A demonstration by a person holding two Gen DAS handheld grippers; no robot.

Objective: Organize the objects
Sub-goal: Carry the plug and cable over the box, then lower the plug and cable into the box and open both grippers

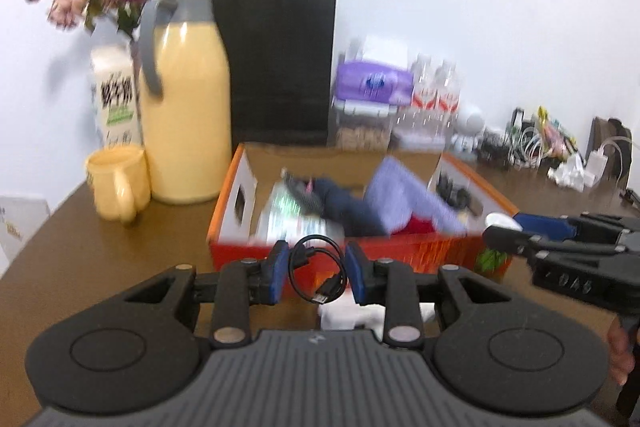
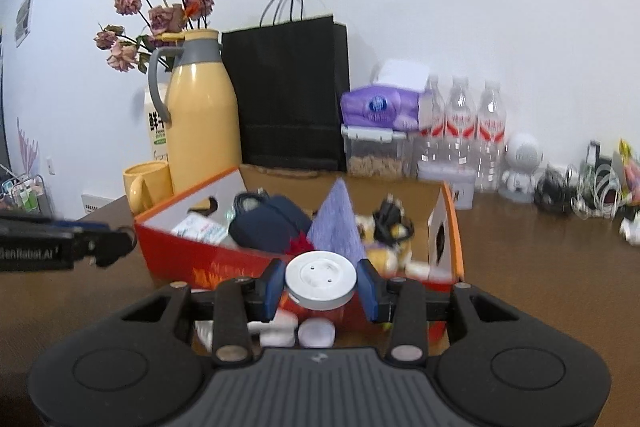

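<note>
An orange cardboard box stands on the brown table and holds a dark blue pouch, a purple cloth and other items. My left gripper is shut on a coiled black USB cable, held just before the box's near wall. My right gripper is shut on a round white disc, held at the box's near edge. The right gripper also shows at the right of the left wrist view. Small white items lie on the table under the right gripper.
A yellow thermos, yellow mug, milk carton and dried flowers stand at the back left. A black paper bag, tissue pack, clear container, water bottles and tangled cables line the wall.
</note>
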